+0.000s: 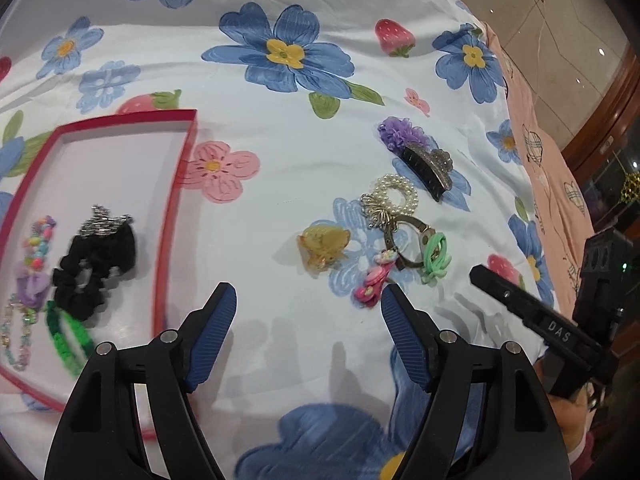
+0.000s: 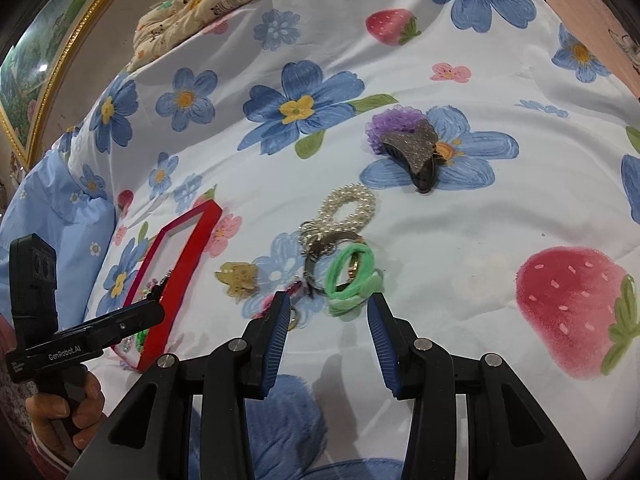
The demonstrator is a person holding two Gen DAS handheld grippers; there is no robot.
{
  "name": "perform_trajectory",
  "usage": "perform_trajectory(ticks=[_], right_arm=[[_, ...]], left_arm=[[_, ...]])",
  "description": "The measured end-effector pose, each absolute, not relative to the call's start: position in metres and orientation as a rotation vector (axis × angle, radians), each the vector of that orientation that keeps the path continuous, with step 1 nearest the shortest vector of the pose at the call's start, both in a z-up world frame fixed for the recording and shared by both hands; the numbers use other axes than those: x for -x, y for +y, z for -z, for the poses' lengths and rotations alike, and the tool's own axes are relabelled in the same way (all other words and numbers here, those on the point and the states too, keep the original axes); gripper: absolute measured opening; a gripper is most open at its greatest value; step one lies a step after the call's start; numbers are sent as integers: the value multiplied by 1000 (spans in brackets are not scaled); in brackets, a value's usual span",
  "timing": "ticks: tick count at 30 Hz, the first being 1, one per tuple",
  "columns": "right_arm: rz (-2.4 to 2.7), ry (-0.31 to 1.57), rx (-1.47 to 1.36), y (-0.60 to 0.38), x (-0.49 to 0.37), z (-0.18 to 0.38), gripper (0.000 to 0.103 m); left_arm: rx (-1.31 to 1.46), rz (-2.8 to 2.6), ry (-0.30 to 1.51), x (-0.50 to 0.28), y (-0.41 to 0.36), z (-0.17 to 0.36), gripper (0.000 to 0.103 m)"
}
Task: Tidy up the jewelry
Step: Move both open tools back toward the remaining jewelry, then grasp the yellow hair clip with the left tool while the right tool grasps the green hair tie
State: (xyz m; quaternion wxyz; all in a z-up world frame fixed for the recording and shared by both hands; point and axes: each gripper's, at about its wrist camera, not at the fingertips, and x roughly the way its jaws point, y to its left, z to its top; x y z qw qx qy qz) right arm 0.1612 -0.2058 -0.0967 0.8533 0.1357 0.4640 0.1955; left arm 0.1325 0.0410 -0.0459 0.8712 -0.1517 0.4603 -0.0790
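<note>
Closest to the lens: left gripper, black arms with ribbed dark-blue pads, spread wide, nothing between them, hanging over bare sheet. Same build on the right gripper, set narrower but gripping nothing, tips just short of the green hair tie.

Loose jewelry pile sitting on the bed sheet, roughly 1 o'clock from the left gripper:
- pink flower clip, glossy plastic, nearly touching the right-hand pad
- mint-green hair tie, soft looped cord, bunched up
- metal bangle, thin dull ring, overlapping the green tie
- pearl bracelet, round white beads, with a tangly silver wire charm at its 8 o'clock
- amber claw clip, translucent, lumpy, lying alone at 9 o'clock of the pile
- black claw clip with a glittery grey top, resting against a frilly purple flower at 12 o'clock

Red box over at 10 o'clock, shallow cardboard with a white floor. Already inside: black scrunchie, velvety and crumpled, silver chain bit on top; pastel bead string; neon-green band, knobbly.

Sheet itself smooth white cotton-ish, printed with blue flowers, pink blossoms, strawberries.

Readable writing: "DAS" on the right tool's handle in the left view; "GenRobot.AI" on the left tool in the right view, held by a hand.
</note>
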Motion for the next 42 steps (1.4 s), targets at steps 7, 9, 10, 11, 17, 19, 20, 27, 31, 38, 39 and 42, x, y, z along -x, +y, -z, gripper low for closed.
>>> perform_trajectory(ticks=[7,9,10,11,17,19,20,27,31,38,39,42], right_arm=[[-401,1012,-334,-210,-175,116,43],[-400,1021,-341,-209,-178,120,43],[-399,1023,-348,-210,-180,123,43],[-400,1025,-355,-210,-181,124,43],[-400,1049,-377,-208,-188,136,30],[-402,1057,-375,-208,-189,139,15],[-402,1053,-377,-209,-189,139,15],[-415,1011,-352,-208,-184,126,5],[-436,977,-338,-203,-179,112,5],[-502,957,-339,-183,-177,96,5],[-512,958,-340,-179,-177,95,5],[-540,963,-331,-168,-177,92,5]], left_arm=[[335,151,981,-159,24,66,75],[334,145,980,-166,21,70,75],[327,137,978,-170,19,72,75],[321,130,979,-173,18,74,75],[323,148,1009,-185,16,88,30],[330,167,1015,-186,16,91,28],[327,173,1008,-184,17,91,28],[339,196,980,-174,24,83,26],[339,201,961,-166,29,74,26],[349,194,925,-148,46,58,26],[350,190,922,-146,49,57,26],[356,166,905,-137,65,51,26]])
